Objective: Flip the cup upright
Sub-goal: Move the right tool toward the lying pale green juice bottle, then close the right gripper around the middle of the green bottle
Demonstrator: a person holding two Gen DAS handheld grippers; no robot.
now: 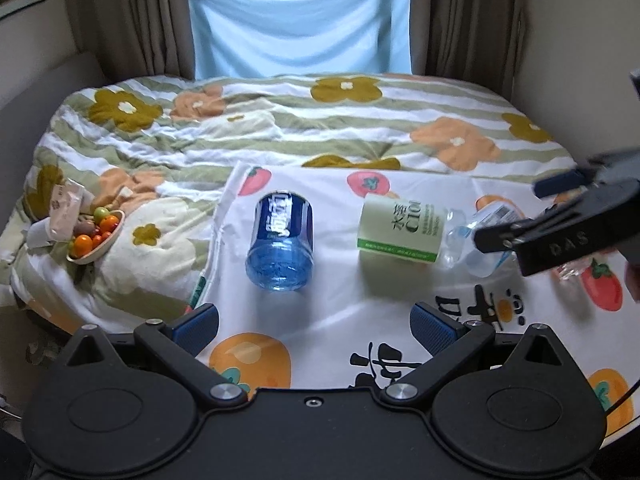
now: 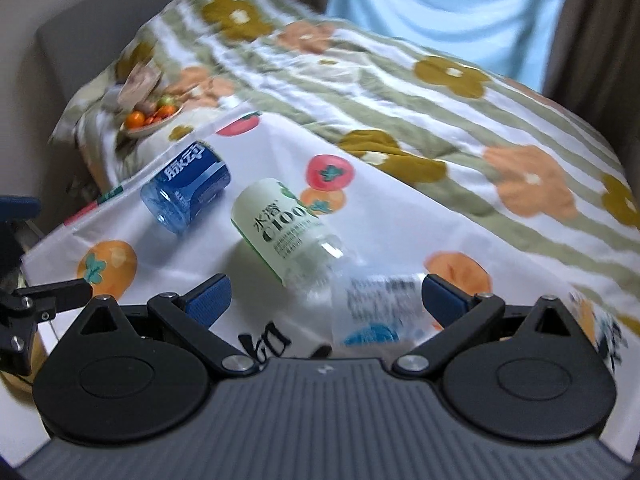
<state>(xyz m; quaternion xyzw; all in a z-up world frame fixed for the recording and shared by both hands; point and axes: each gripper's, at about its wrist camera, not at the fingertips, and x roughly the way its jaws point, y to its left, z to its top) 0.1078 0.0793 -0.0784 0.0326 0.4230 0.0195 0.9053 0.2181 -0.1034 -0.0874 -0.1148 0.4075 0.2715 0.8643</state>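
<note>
Three cut-off bottle cups lie on their sides on a white persimmon-print cloth (image 1: 344, 304). The blue cup (image 1: 280, 248) (image 2: 186, 188) is on the left, its base towards my left gripper. The green-labelled cup (image 1: 400, 228) (image 2: 284, 232) lies in the middle. The clear cup (image 1: 480, 240) (image 2: 380, 308) with a white and blue label is blurred; it sits between the fingers of my open right gripper (image 2: 324, 292) (image 1: 520, 216), close to the right-hand pad (image 2: 444, 300). Whether that pad touches it I cannot tell. My left gripper (image 1: 316, 320) is open and holds nothing, short of the blue cup.
The cloth lies on a bed with a flowered striped quilt (image 1: 320, 128). A small bowl of toy fruit (image 1: 96, 240) (image 2: 152, 120) and a packet (image 1: 64, 208) sit at the left edge. Curtains and a pale blue window blind (image 1: 300, 20) stand behind the bed.
</note>
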